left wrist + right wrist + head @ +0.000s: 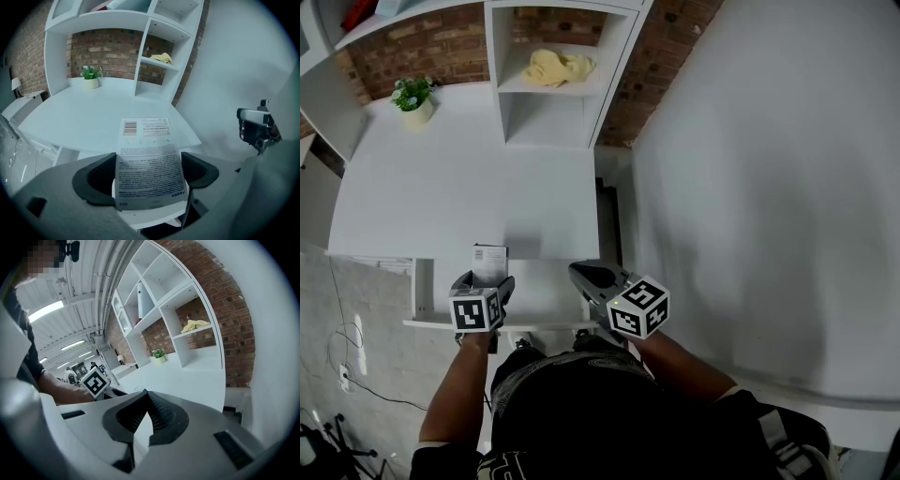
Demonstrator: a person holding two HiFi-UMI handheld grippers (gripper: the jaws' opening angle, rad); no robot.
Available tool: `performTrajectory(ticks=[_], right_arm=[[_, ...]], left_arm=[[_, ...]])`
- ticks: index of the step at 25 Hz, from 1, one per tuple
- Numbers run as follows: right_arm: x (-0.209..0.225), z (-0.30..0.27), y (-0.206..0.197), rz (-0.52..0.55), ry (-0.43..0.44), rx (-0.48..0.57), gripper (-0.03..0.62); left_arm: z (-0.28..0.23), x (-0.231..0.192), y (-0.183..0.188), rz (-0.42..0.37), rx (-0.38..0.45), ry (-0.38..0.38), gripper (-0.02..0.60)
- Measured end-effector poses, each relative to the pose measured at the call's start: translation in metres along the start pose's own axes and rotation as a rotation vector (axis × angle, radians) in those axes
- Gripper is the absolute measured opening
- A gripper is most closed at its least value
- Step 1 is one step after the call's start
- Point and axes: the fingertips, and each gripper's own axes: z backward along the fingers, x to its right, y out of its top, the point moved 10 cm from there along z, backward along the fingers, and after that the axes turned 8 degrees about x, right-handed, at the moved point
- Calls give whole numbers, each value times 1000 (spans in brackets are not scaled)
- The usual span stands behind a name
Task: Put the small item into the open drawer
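A small white box [490,260] with a barcode and fine print stands between the jaws of my left gripper [487,279], which is shut on it. It hangs over the open white drawer [542,292] pulled out from under the desk's front edge. In the left gripper view the box [147,166] fills the gap of the left gripper [148,158], with the drawer's white edge [157,219] below it. My right gripper [586,275] hovers over the drawer's right side. In the right gripper view the right gripper [146,398] is shut, its jaws meeting at the tips with nothing between them.
The white desk [459,187] lies beyond the drawer, with a potted plant [414,101] at its far left. A shelf unit at the back holds a yellow cloth [555,66]. A white wall [769,187] runs close on the right. Cables [347,375] lie on the floor at the left.
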Motion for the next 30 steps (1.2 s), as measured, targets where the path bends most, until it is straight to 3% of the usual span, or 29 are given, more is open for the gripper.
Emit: performTrajectory(ticks=[6,16,30], right_arm=[[5,0,-5,-11,2,-14,5],[19,8,-11,-29,-17,-14,5],[31,32,-25,-97,-97,7,5]], left_arm=[[-12,17,-27,-44,-65,-30,420],[-42,26,-66,-77,-201,-13,420],[-105,21,-84,85,-347,3,420]])
